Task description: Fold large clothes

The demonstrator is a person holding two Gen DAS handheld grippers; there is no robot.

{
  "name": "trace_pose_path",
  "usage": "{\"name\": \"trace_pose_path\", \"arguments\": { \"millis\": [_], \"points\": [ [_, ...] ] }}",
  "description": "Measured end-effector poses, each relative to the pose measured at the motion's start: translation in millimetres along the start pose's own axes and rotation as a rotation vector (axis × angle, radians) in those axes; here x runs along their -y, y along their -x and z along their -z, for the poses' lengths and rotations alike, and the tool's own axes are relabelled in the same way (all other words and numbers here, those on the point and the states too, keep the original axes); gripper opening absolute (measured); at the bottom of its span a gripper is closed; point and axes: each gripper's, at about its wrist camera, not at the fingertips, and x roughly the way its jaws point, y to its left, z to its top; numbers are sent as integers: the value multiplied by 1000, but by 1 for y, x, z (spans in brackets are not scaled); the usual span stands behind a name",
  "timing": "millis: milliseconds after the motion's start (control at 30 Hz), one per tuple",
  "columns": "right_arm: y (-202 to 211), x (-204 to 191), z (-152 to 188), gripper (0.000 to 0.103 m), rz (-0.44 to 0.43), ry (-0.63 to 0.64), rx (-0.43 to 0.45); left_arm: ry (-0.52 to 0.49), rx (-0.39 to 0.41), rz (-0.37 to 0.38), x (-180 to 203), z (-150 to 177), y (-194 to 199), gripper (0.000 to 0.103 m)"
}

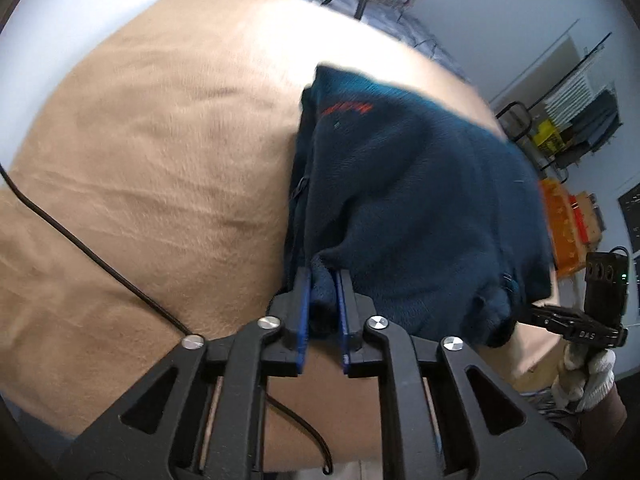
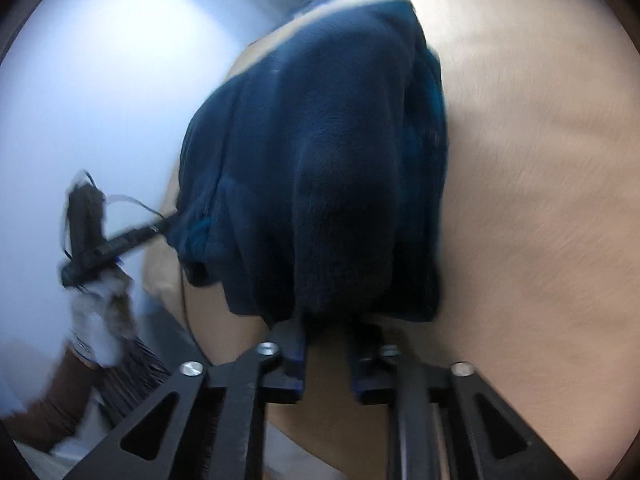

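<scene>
Left claw (image 1: 323,276), black with blue pads, pinches a bunched edge of the fleece (image 1: 412,200); right claw (image 2: 325,330) stands parted at its hem, grip unclear through blur. Fuzzy, dark teal, folded thick, it lies on tan cloth (image 1: 140,160)

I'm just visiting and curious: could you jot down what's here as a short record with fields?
Garment: dark blue fleece, bunched on the surface
Surface: tan cloth
Left gripper: shut on a fold of the fleece's near edge
Right gripper: at the fleece's near edge; grip unclear through blur
Hands: white gloves
Cable: black, across the tan cloth
</scene>
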Motion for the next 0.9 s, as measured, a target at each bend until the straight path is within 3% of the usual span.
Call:
{"name": "trace_pose_path", "arguments": {
  "millis": [33,100,233,367,467,533,633,733,900],
  "points": [
    [10,-4,-1,39,33,30,9,4,7,6,-1,0,8,23],
    [37,-9,-3,39,74,86,58,20,32,31,-4,-4,23,31],
    [77,-24,-20,39,148,184,217,73,99,72,-8,-26,45,32],
    [70,-47,-64,37,155,260,322,19,117,94,16,-54,34,32],
    [47,-59,-96,35,162,294,326,-54,100,50,36,-75,8,32],
    [27,-61,-110,34,221,324,327,-59,87,30,41,-88,-9,32],
    [-4,-46,-132,30,245,314,251,-77,56,-11,41,-103,-40,32],
    [-25,-25,-141,30,268,294,214,-132,8,-72,37,-111,-74,36],
    [-44,0,-146,37,252,239,171,-191,-21,-85,38,-115,-92,37]
  ]
}}
